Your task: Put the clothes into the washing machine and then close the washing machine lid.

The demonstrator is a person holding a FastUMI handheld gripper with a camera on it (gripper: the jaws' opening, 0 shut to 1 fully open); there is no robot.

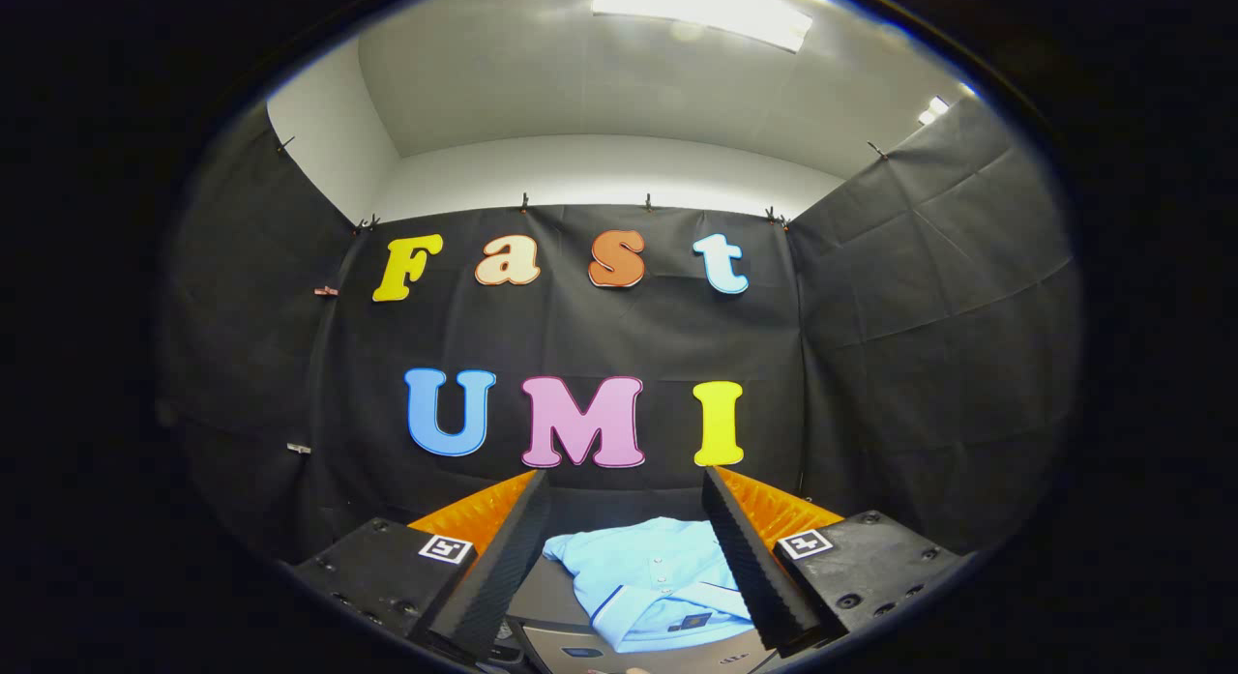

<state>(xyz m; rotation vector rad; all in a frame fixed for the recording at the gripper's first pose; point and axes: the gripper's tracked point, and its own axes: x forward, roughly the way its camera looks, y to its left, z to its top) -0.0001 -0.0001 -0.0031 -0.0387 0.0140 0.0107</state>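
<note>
A light blue polo shirt with a dark-trimmed collar lies spread on a flat surface, seen between and below my two fingers. My gripper hangs above it, open, with a wide gap and nothing held. Just under the shirt's near edge a grey panel with rounded dark buttons shows, apparently the washing machine's top; I cannot tell how its lid stands.
Black cloth walls close the booth ahead and on both sides, just beyond the shirt. White wall and a bright ceiling light are above the cloth.
</note>
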